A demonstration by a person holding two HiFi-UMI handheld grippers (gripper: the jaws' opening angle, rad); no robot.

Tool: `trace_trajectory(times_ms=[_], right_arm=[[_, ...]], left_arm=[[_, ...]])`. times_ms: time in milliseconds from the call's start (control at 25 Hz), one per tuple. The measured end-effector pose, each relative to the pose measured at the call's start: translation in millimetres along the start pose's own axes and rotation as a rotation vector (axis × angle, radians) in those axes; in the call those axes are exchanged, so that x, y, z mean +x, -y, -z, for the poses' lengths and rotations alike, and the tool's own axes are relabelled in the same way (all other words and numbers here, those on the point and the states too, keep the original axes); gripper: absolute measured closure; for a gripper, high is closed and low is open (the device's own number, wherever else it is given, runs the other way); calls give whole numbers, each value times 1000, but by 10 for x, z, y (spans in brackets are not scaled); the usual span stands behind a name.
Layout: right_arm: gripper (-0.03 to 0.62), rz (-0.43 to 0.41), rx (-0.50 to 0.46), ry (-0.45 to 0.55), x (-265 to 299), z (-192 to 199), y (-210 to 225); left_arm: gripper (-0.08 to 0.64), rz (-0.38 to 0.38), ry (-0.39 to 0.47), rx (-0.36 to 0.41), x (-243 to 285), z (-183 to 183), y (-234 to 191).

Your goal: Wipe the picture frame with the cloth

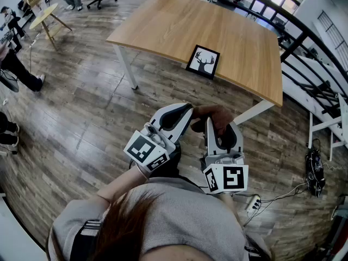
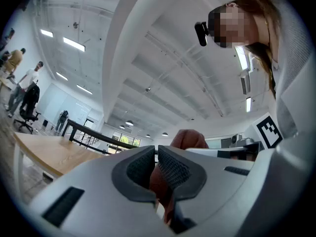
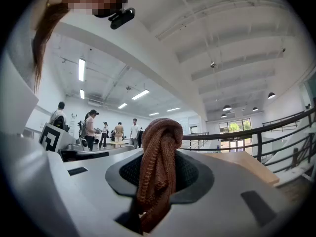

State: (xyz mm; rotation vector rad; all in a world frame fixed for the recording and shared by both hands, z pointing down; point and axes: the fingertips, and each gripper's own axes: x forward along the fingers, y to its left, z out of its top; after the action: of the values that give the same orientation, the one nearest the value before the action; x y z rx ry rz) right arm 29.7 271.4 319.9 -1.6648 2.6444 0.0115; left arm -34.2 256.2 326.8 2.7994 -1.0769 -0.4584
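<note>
Surface point(image 1: 163, 31) of light wood is seen ahead, and the picture frame point(image 1: 203, 62) is laid flat near its front edge. Well short of the surface, the left gripper point(image 2: 154, 154) is held closed, and the brown cloth point(image 3: 157, 147) is clamped in the right gripper point(image 1: 215, 129).

floor point(image 1: 81, 118): dark wood planks | table point(image 1: 163, 26): light wood, white legs | railing point(image 3: 230, 132): black | ceiling point(image 2: 163, 58): white, strip lights

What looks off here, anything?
Nothing spilled or damaged. Only quirk: the brown cloth is bunched into a rope in the fingers of the right gripper, not spread for wiping. The picture frame lies flat on the table.
</note>
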Motion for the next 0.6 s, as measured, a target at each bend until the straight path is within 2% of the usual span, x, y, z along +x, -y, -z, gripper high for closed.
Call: trace_trajectory(times_ms=[160, 360, 600], right_arm=[[459, -5, -22, -15, 169, 32, 97], [459, 24, -12, -20, 522, 103, 342], [459, 58, 9, -52, 1260, 252, 763]], left_arm=[[551, -29, -15, 44, 173, 38, -212], [549, -5, -45, 19, 476, 204, -517], [549, -6, -53, 4, 1029, 308, -1223]])
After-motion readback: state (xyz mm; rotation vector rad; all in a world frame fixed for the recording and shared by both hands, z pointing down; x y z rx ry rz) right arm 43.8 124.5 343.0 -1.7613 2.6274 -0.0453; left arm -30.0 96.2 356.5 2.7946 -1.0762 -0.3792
